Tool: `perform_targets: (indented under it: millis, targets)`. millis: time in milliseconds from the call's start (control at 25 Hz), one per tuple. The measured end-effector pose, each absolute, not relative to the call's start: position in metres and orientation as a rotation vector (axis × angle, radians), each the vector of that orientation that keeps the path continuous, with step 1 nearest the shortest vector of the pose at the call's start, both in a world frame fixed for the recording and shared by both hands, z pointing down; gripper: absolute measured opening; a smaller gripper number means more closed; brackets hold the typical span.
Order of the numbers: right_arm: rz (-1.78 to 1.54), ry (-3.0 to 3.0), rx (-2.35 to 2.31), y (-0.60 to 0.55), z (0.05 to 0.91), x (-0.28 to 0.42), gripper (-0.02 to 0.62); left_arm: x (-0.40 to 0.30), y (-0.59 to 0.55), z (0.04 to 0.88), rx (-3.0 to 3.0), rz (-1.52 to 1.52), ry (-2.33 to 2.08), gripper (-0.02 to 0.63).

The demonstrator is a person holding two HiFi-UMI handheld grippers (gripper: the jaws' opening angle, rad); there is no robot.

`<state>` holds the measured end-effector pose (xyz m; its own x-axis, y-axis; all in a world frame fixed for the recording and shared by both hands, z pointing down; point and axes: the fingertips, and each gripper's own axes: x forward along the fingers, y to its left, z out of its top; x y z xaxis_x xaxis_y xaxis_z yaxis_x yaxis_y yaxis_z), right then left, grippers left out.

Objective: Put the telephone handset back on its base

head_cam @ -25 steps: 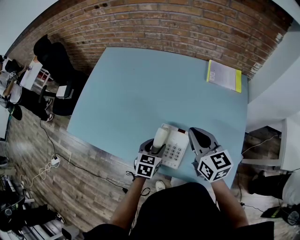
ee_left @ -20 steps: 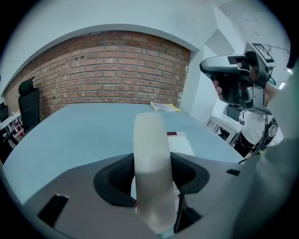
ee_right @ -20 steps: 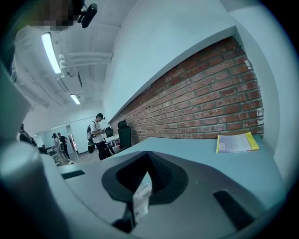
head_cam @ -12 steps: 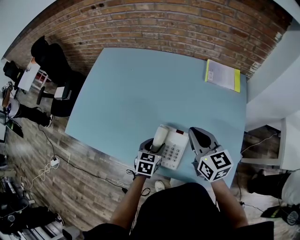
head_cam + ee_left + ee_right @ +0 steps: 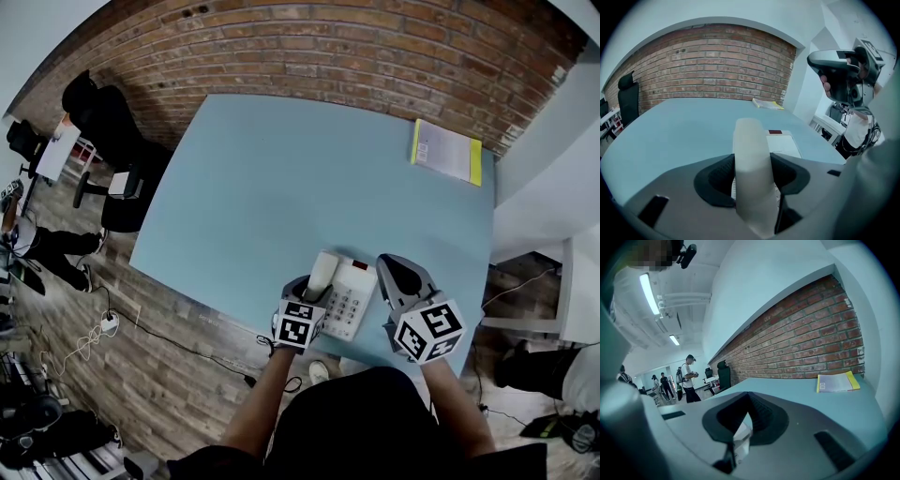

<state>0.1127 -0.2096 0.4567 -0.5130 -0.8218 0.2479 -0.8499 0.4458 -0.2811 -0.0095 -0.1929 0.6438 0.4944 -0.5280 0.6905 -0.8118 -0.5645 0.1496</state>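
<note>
Little has shifted: your left gripper (image 5: 314,292) still clamps the handset (image 5: 322,272) over the left side of the base (image 5: 356,292), near the table's (image 5: 281,187) front edge. The handset's long axis runs away from you, its far end toward the brick wall (image 5: 375,47). Your right gripper (image 5: 394,274) hangs just right of the base, jaws together on nothing.

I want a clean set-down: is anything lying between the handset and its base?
Nothing visible does. The left gripper is shut on the handset, right over the left side of the base. The right gripper sits off to the base's right, not over that side.
</note>
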Motion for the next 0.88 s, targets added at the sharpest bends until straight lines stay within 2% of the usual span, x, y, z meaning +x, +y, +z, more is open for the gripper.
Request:
perform_targets:
  millis: [880]
  targets:
    - [0.599,-2.586,1.509,-0.209,0.465,0.119,0.012,-0.009,-0.194,0.654,2.243,0.834,-1.109,0.23]
